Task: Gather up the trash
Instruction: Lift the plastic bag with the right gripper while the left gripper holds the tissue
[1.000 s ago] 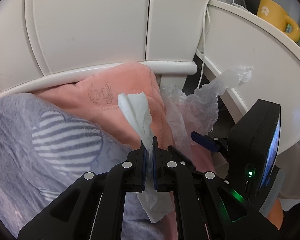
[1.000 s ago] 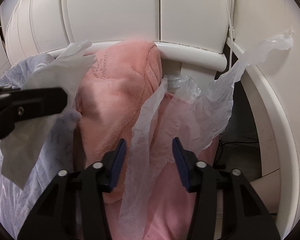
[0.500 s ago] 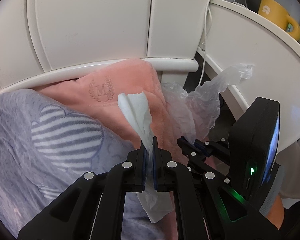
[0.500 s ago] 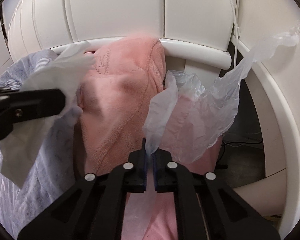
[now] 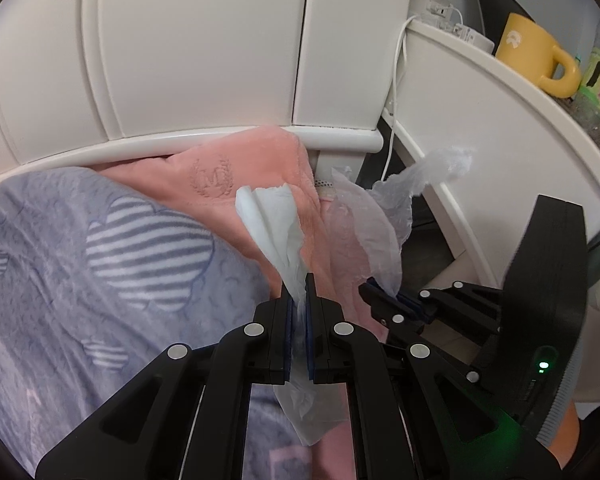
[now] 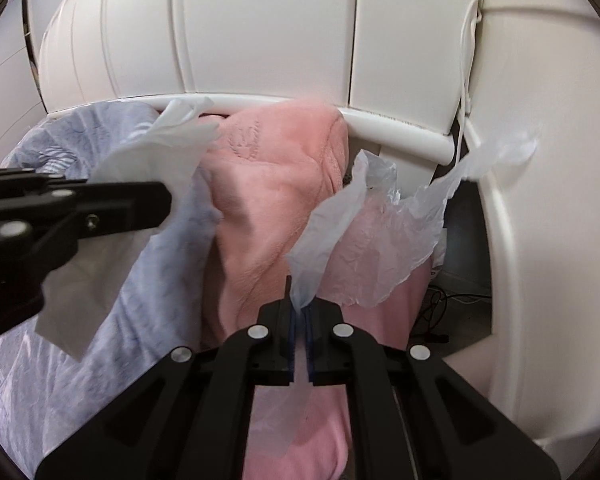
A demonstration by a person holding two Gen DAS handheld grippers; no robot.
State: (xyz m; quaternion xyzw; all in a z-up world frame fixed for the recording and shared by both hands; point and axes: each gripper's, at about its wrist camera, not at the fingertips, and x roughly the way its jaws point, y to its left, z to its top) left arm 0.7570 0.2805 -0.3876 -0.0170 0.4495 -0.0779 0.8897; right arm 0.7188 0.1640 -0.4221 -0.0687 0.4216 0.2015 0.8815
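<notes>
While the left gripper (image 5: 299, 292) clamps a crumpled white paper tissue (image 5: 274, 226) above the pink plush blanket (image 5: 216, 184), the right gripper (image 6: 299, 312) pinches a thin translucent plastic bag (image 6: 380, 232), which trails toward the white bedside cabinet (image 6: 540, 200).

Ahead, 12 o'clock: the white headboard (image 5: 204, 60) closes off the way, its rail touching the pink blanket (image 5: 228, 200).
Left, 9 o'clock: the grey quilt (image 5: 100, 280) lies heaped but soft.
Right, 3 o'clock: the white worktop (image 5: 480, 128) curves in close, with a cable (image 5: 396, 92) hanging in the gap.
Open room: the dark gap (image 6: 456, 248) between bed and worktop, at 2 o'clock.
</notes>
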